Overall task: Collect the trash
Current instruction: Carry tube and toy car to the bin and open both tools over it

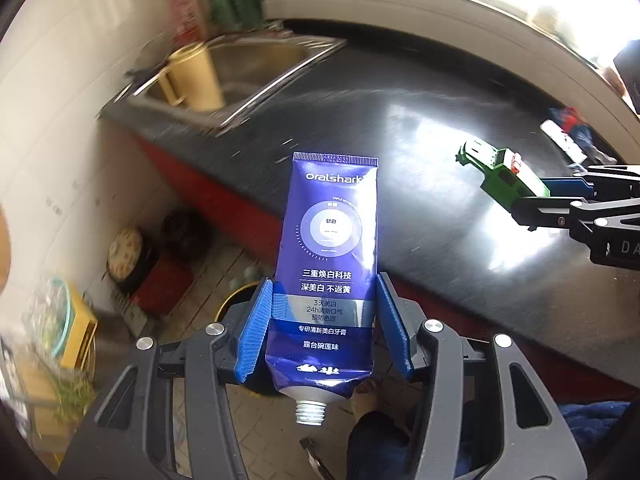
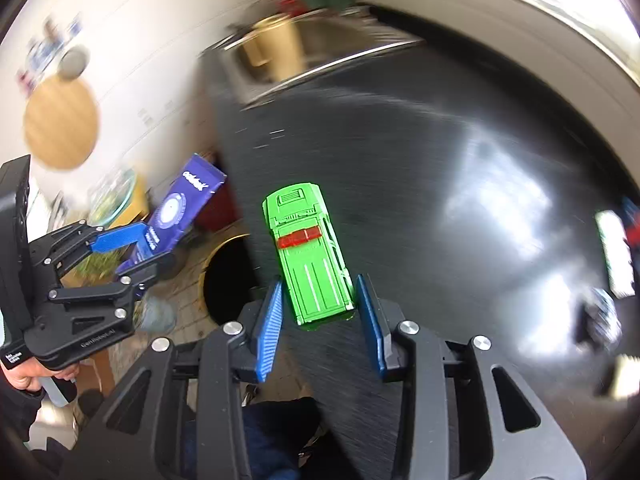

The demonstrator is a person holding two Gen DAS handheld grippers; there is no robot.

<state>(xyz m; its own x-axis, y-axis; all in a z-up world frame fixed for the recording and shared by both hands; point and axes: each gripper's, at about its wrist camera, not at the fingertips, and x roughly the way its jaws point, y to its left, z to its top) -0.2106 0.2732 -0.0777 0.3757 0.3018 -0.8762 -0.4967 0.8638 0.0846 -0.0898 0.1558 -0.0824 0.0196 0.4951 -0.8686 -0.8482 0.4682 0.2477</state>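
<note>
Left gripper (image 1: 326,320) clamps a flattened blue toothpaste tube (image 1: 330,264) w/ white lettering, cap off, bare threaded neck pointing back at the handle. It's held out past the edge of the dark glossy countertop (image 1: 420,168), over the floor by a round black bin w/ yellow rim (image 2: 224,276). Right gripper (image 2: 318,304) grips a bright green toy car (image 2: 310,256), red light bar on its roof, above the counter.
</note>
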